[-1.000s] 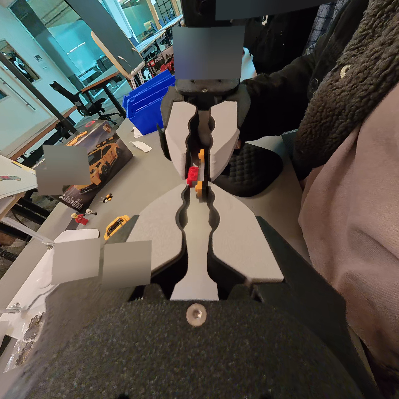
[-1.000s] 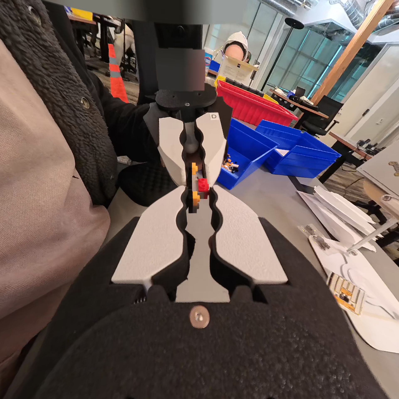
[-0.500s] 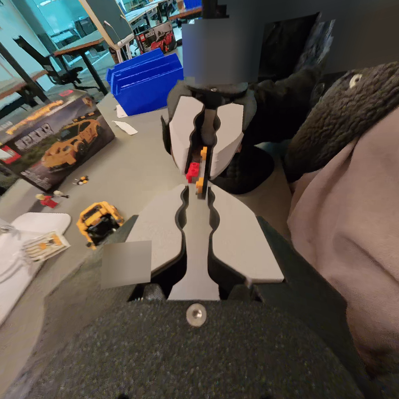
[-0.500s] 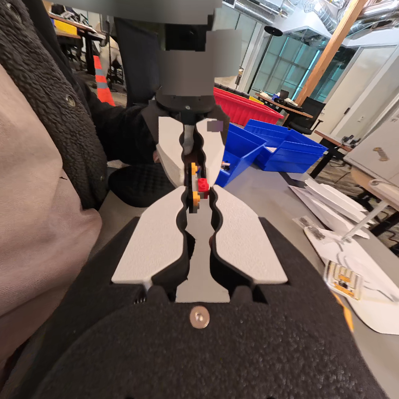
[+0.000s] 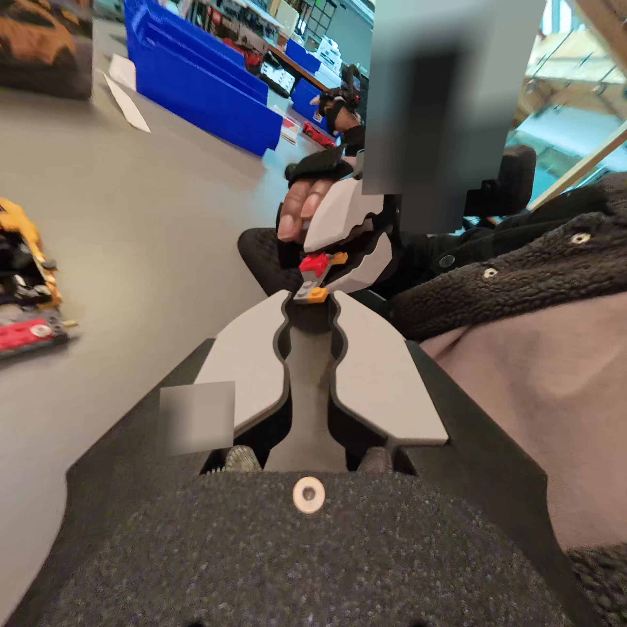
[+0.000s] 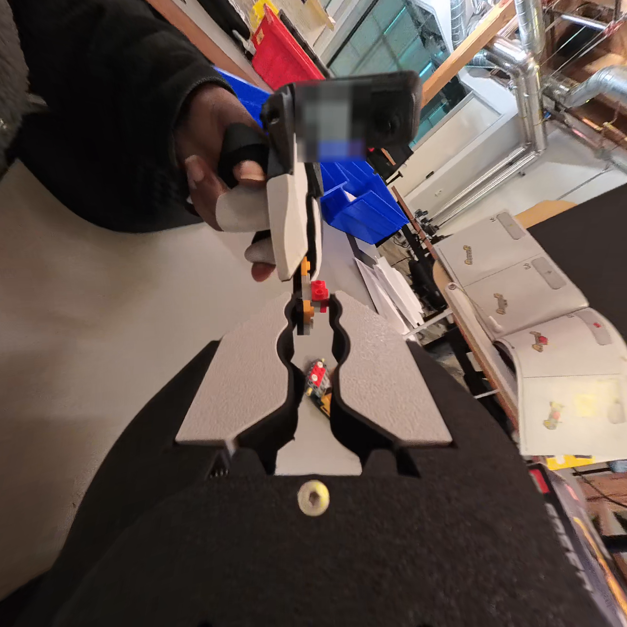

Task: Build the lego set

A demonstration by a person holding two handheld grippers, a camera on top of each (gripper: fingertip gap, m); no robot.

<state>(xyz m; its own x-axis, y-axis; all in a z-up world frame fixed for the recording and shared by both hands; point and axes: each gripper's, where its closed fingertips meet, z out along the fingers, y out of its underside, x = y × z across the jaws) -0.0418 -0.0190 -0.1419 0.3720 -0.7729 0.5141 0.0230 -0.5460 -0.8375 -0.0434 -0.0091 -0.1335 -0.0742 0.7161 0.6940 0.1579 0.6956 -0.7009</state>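
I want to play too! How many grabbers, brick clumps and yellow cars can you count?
Grippers: 2, the left gripper and the right gripper
Brick piece held between them: 1
Yellow car on the table: 1
Total: 4

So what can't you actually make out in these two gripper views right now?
- Small lego assembly: its far end sits hidden between the right gripper fingers.
- Yellow lego car: cut off by the left wrist view's left edge and blurred.
- Instruction booklet: drawings too small and blurred in the right wrist view.
- Left gripper: upper body covered by a blur patch.
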